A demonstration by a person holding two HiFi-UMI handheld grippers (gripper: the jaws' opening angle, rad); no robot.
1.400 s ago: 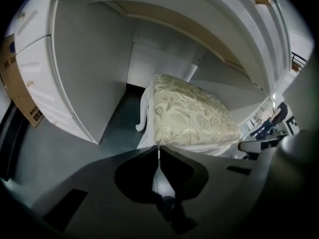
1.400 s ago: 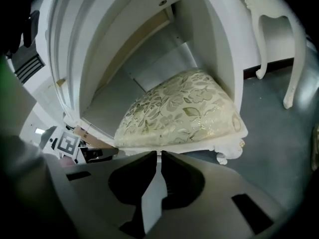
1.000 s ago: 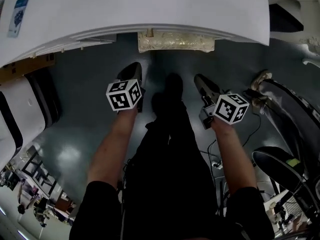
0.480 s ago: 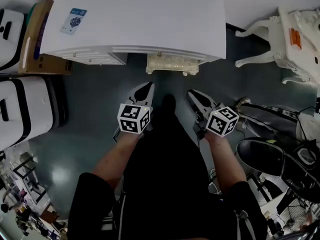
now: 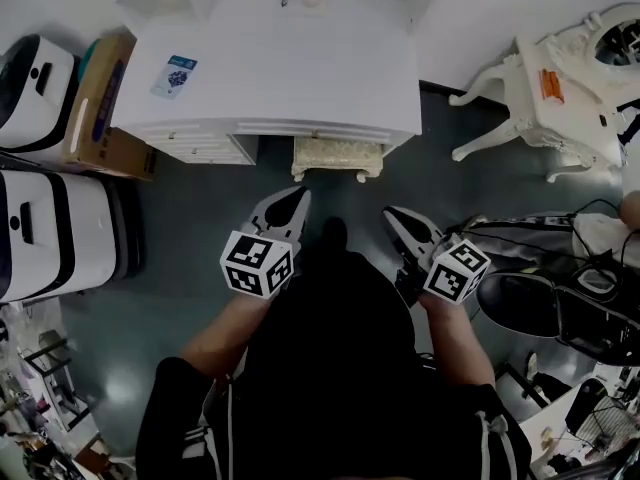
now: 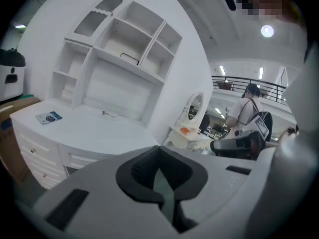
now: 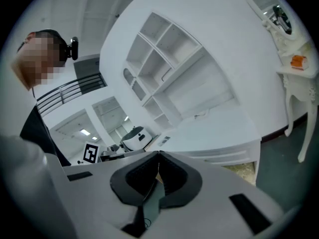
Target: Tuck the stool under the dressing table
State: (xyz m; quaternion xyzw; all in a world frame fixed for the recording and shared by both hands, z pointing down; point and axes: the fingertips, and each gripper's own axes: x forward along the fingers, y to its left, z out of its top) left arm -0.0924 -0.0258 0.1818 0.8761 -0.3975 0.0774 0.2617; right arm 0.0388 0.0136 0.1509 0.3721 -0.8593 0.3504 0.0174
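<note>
The white dressing table point(image 5: 290, 68) stands ahead of me, with its shelved top unit point(image 6: 124, 54) against the wall. The cream stool point(image 5: 338, 156) sits under the table's front edge, only its near part showing, and it peeks out below the tabletop in the right gripper view point(image 7: 244, 171). My left gripper point(image 5: 293, 200) is shut and empty, held in the air well back from the stool. My right gripper point(image 5: 398, 218) is likewise shut and empty, beside it. Both point toward the table.
A cardboard box point(image 5: 100, 108) and white and black machines point(image 5: 45, 228) stand left of the table. A second white carved table point(image 5: 570, 88) is at the right, with cables and a dark round base point(image 5: 530, 303) on the floor. A person stands far right point(image 6: 246, 113).
Both grippers have risen with my head, away from the floor and stool. The view has pulled back, so the whole tabletop and the side furniture now show.
</note>
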